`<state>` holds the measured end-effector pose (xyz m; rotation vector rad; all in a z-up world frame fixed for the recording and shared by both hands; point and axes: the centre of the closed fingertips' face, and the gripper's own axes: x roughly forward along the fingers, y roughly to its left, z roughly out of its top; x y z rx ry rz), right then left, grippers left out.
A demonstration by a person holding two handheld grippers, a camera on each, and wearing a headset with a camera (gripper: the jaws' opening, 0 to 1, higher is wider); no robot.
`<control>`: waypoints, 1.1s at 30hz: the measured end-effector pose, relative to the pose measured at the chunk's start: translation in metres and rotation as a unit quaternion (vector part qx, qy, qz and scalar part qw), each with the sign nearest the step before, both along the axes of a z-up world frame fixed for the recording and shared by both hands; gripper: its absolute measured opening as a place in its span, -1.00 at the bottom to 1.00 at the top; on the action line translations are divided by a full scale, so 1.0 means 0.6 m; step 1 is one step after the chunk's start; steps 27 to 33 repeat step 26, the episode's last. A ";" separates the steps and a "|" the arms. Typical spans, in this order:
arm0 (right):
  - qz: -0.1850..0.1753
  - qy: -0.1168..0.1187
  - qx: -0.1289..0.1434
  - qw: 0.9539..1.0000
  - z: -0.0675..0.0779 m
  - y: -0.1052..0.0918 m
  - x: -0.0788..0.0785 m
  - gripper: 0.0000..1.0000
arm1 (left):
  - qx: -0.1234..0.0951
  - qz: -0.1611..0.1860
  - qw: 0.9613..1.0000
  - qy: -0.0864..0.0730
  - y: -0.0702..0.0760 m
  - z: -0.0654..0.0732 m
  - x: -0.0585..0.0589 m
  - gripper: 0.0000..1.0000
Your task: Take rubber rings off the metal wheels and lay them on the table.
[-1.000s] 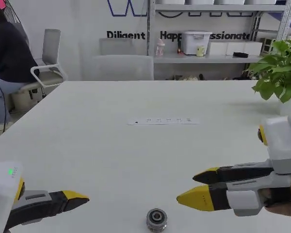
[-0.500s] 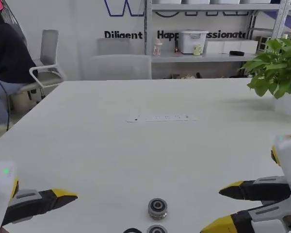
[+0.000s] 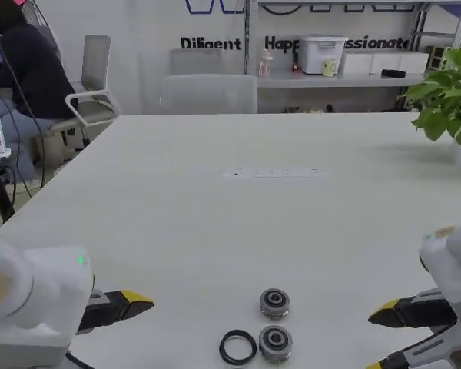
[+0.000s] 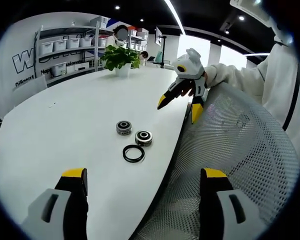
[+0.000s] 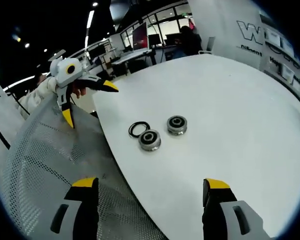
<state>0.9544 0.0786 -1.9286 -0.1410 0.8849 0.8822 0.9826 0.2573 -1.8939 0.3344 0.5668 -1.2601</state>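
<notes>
Left gripper [image 4: 143,173] and right gripper [image 5: 151,182] are hovering open and empty; one rubber ring [image 3: 237,347] is lying free, the far metal wheel [image 3: 274,302] probably awaiting bracing and peeling.

On the wide white table [image 3: 177,231]
A black rubber ring [image 3: 238,347] is lying just left of the near round metal wheel [image 3: 276,343]; the far round metal wheel [image 3: 274,302] is sitting just behind it.

"Diligent" on back wall [image 3: 142,54]

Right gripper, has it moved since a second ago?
Yes. The right gripper has drawn back rightward, away from the farther metal wheel.
</notes>
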 end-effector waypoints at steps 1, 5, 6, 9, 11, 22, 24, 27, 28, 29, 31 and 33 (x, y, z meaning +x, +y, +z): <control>-0.002 0.000 -0.002 1.000 0.001 -0.003 0.000 0.69 | 0.001 0.000 1.000 0.001 0.000 -0.001 0.000 0.83; -0.024 0.000 0.008 1.000 0.005 -0.013 0.005 0.64 | 0.003 0.004 1.000 0.004 0.003 -0.004 -0.001 0.83; -0.026 0.000 0.007 1.000 0.005 -0.013 0.005 0.63 | 0.004 0.006 1.000 0.004 0.004 -0.005 0.000 0.83; -0.031 0.002 0.007 0.999 0.004 -0.014 0.003 0.61 | 0.007 0.010 1.000 0.009 0.007 -0.009 0.001 0.82; -0.034 0.005 0.008 0.999 0.002 -0.016 0.003 0.59 | 0.007 0.011 1.000 0.010 0.008 -0.010 0.001 0.82; -0.058 0.001 0.013 0.998 0.005 -0.026 0.007 0.49 | 0.002 0.025 1.000 0.019 0.012 -0.012 0.002 0.82; -0.059 0.001 0.010 0.998 0.005 -0.027 0.007 0.48 | -0.004 0.028 0.999 0.019 0.011 -0.009 0.003 0.82; -0.060 -0.001 0.007 0.998 0.006 -0.025 0.005 0.46 | -0.006 0.033 0.999 0.014 0.013 -0.006 0.006 0.80; -0.060 -0.001 0.007 0.998 0.006 -0.025 0.005 0.46 | -0.006 0.033 0.999 0.014 0.013 -0.006 0.006 0.80; -0.060 -0.001 0.007 0.998 0.006 -0.025 0.005 0.46 | -0.006 0.033 0.999 0.014 0.013 -0.006 0.006 0.80; -0.060 -0.001 0.007 0.998 0.006 -0.025 0.005 0.46 | -0.006 0.033 0.999 0.014 0.013 -0.006 0.006 0.80; -0.060 -0.001 0.007 0.998 0.006 -0.025 0.005 0.46 | -0.006 0.033 0.999 0.014 0.013 -0.006 0.006 0.80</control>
